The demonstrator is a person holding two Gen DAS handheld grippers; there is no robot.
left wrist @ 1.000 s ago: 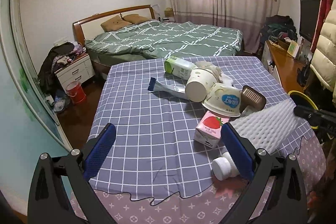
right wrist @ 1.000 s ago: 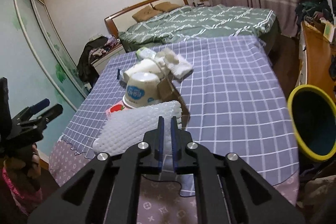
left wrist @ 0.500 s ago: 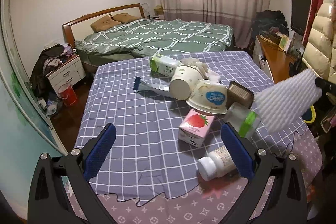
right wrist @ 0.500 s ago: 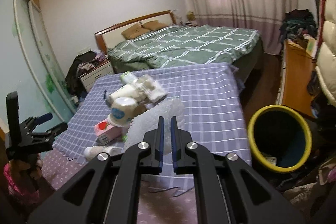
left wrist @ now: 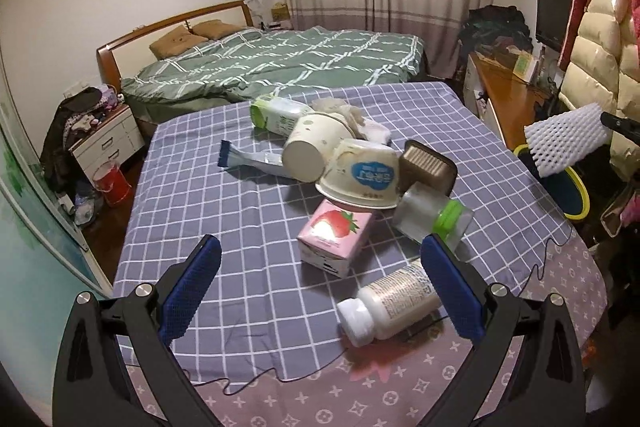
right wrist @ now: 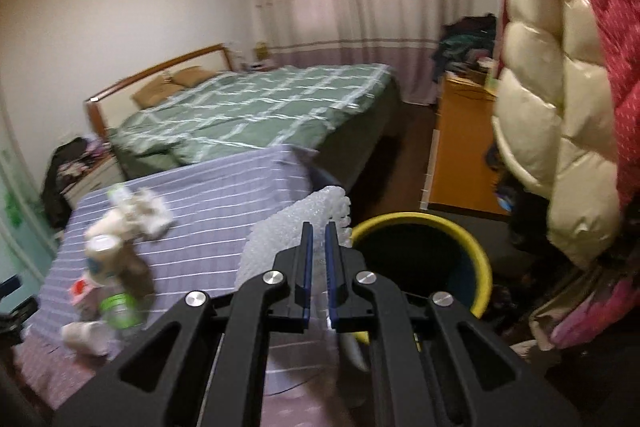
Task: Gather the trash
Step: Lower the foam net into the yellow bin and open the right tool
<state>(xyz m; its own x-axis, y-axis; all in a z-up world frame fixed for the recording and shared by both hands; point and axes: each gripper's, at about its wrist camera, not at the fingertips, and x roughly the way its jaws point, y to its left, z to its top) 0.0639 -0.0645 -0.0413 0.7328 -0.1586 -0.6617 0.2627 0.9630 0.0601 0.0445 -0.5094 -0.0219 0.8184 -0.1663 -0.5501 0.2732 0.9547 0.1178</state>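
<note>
My right gripper point(right wrist: 318, 231) is shut on a white foam net sleeve point(right wrist: 292, 231) and holds it in the air beside the yellow-rimmed bin point(right wrist: 424, 259), just off the table's right edge. The sleeve point(left wrist: 568, 139) and the bin point(left wrist: 568, 187) also show at the right of the left wrist view. My left gripper point(left wrist: 320, 267) is open and empty above the near table edge. Trash lies ahead of it: a white pill bottle point(left wrist: 392, 303), a pink strawberry carton point(left wrist: 336, 235), a clear jar with a green lid point(left wrist: 432, 215) and paper cups point(left wrist: 360, 179).
The table has a purple checked cloth point(left wrist: 200, 187). A brown box point(left wrist: 428, 163), a green-white bottle point(left wrist: 276, 115) and a flat pouch point(left wrist: 248, 159) lie further back. A green bed point(left wrist: 280, 67) stands behind, a wooden desk point(left wrist: 504, 95) and hanging coats point(right wrist: 560, 107) to the right.
My right gripper has lifted the foam sleeve off the table and swung it right, to the bin. The jar and pill bottle it covered now show. The left gripper has stayed open.
</note>
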